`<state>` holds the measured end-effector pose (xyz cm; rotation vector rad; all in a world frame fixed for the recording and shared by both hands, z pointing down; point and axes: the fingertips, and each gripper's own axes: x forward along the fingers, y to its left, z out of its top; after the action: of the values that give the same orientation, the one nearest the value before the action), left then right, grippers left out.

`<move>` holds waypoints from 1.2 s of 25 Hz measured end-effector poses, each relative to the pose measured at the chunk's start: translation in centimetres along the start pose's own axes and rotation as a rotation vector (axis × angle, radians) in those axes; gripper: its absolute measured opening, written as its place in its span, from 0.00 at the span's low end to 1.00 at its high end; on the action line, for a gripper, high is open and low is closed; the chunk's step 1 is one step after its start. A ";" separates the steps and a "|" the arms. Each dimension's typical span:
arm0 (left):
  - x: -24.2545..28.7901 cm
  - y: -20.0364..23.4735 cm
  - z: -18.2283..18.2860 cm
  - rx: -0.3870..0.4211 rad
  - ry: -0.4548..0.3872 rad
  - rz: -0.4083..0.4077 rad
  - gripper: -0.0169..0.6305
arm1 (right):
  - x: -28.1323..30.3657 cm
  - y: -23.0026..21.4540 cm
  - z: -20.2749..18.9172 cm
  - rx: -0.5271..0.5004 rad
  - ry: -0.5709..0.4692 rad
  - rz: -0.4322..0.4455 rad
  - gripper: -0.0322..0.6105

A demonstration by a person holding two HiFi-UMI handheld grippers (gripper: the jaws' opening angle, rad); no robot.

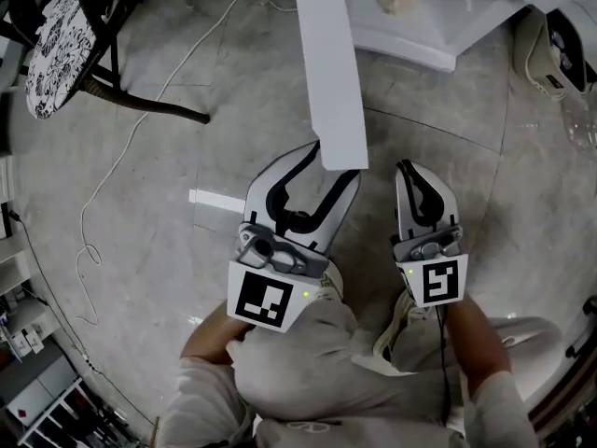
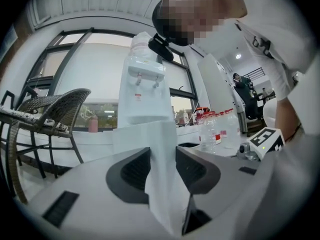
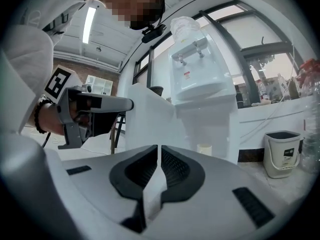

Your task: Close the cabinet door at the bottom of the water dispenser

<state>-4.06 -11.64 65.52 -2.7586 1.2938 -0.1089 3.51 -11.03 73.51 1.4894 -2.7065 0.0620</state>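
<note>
Left tool (image 1: 336, 164): jaws set wide and clamped across the free edge of the flat white cabinet door (image 1: 326, 54). In the left gripper view the panel (image 2: 150, 134) fills the gap, and both dark ribbed pads appear to bear on its faces. The tool points level. This grip looks chosen so that the panel can be steered round its hinge, not merely shoved.

Right tool (image 1: 410, 171): jaws closed on nothing, pads meeting along a thin seam in the right gripper view (image 3: 159, 151). It sits just right of the left tool, beside the door's end and apart from it. It appears to be on standby, or placed to give a flat push.

Task item: the door stands swung well out from the white water dispenser (image 1: 415, 35) directly ahead of both tools, its free edge at the left tool's tips. Judged not yet closed, with most of the swing left to do.

Materials: the door is a thin, rigid, smooth, square-edged panel, likely light and slippery under the pads. The dispenser (image 3: 200, 79) is a glossy moulded box with two taps. A small cream cup (image 3: 204, 149) stands inside the open cabinet, ahead of the right tool. Below both tools is a grey stone-look floor (image 1: 187, 157), matt and jointed.
</note>
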 end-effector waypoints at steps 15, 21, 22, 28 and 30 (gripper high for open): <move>3.9 -3.8 1.0 0.047 -0.036 -0.103 0.25 | 1.1 -0.2 -2.8 -0.059 0.063 0.057 0.27; 4.9 -4.5 1.0 0.056 -0.035 -0.135 0.24 | 1.8 -0.7 -3.6 -0.062 0.066 0.030 0.32; 5.0 -4.6 1.0 0.056 -0.037 -0.138 0.24 | 1.8 -1.0 -3.7 -0.067 0.071 0.024 0.32; 6.1 -5.4 1.3 0.049 -0.054 -0.161 0.23 | 2.2 -2.5 -3.6 -0.061 0.058 -0.002 0.32; 6.4 -5.6 1.3 0.048 -0.059 -0.172 0.23 | 2.2 -3.0 -3.5 -0.041 0.042 -0.007 0.32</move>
<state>4.39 -12.91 65.00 -2.8044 1.0251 -0.0686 4.96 -14.21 77.18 1.4692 -2.6538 0.0370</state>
